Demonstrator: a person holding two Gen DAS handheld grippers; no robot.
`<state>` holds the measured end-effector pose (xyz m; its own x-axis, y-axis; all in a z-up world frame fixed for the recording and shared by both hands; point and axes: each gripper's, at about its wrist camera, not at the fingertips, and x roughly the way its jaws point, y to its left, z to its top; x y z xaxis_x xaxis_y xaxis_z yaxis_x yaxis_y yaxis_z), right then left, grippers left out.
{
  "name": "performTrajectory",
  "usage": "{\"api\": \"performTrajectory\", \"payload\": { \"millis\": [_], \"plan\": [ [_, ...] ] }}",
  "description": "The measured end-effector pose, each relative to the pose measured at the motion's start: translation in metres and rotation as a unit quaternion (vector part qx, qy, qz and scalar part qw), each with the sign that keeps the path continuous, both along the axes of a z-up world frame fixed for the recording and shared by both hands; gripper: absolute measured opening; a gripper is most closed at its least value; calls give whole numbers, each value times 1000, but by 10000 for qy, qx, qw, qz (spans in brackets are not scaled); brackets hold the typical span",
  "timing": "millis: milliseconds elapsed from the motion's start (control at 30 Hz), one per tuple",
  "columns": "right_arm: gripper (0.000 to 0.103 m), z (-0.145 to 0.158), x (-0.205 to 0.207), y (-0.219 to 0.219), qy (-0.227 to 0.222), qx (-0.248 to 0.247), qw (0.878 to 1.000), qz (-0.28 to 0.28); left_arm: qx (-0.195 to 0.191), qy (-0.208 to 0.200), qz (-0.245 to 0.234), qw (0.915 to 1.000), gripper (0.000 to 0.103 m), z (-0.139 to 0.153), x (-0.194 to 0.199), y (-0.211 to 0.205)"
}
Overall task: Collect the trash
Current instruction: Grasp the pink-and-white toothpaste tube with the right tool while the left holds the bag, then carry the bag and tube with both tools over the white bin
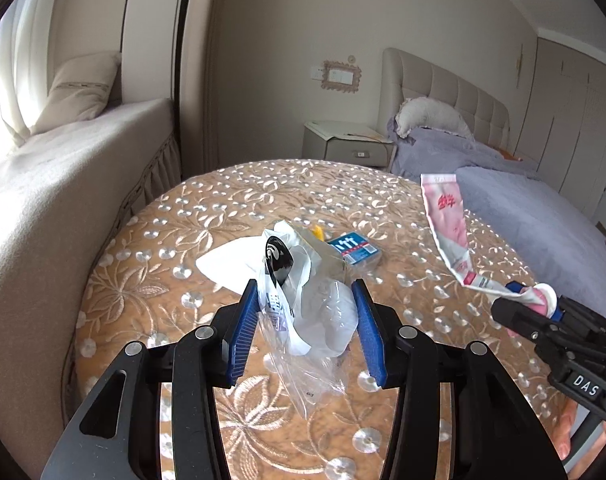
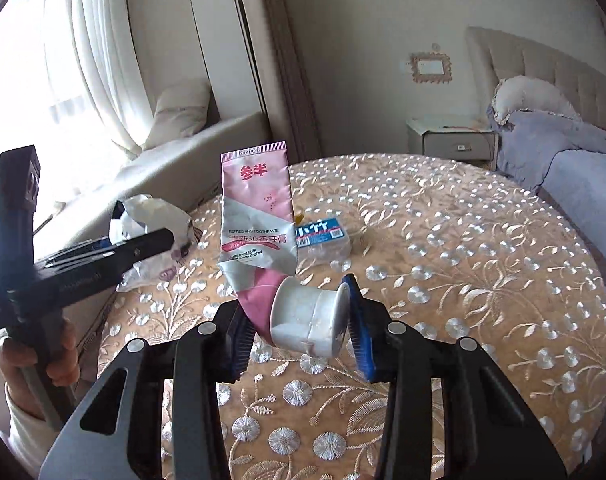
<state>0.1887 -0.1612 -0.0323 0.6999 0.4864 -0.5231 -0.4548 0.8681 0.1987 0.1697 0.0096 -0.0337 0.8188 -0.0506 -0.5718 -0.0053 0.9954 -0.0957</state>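
My left gripper point(image 1: 307, 292) is closed on a crumpled bundle of white and clear plastic wrappers point(image 1: 303, 304), held above the round table point(image 1: 175, 264). A white tissue point(image 1: 231, 260) lies on the table beyond the bundle. My right gripper point(image 2: 299, 312) is shut on the white cap end of a squeezed pink toothpaste tube point(image 2: 259, 212), which stands up from its fingers. The tube point(image 1: 449, 232) and right gripper point(image 1: 543, 304) also show at the right of the left wrist view. A small blue-labelled tissue pack point(image 2: 323, 236) lies on the table; it shows too in the left wrist view point(image 1: 355, 248).
The table wears an orange embroidered cloth point(image 2: 463, 260). A cushioned window seat point(image 1: 63, 184) runs along the left. A bed with purple bedding point(image 1: 523, 204) and a nightstand point(image 1: 351, 142) stand behind. My left gripper point(image 2: 103, 256) crosses the left of the right wrist view.
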Motion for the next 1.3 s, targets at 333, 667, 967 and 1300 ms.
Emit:
{"api": "performTrajectory", "payload": {
  "millis": [333, 667, 967, 1300],
  "plan": [
    [42, 30, -65, -59, -582, 166, 9969, -502, 160, -178, -916, 9955, 46, 12, -25, -87],
    [42, 17, -107, -144, -545, 254, 9887, -1370, 372, -159, -1815, 9826, 46, 1, -39, -183],
    [42, -4, -139, -215, -457, 386, 9753, -2128, 606, -34, -2654, 9622, 46, -16, -49, -272],
    [42, -19, -171, -277, -431, 371, 9571, -2841, 800, 88, -3429, 9359, 46, -39, -59, -358]
  ]
}}
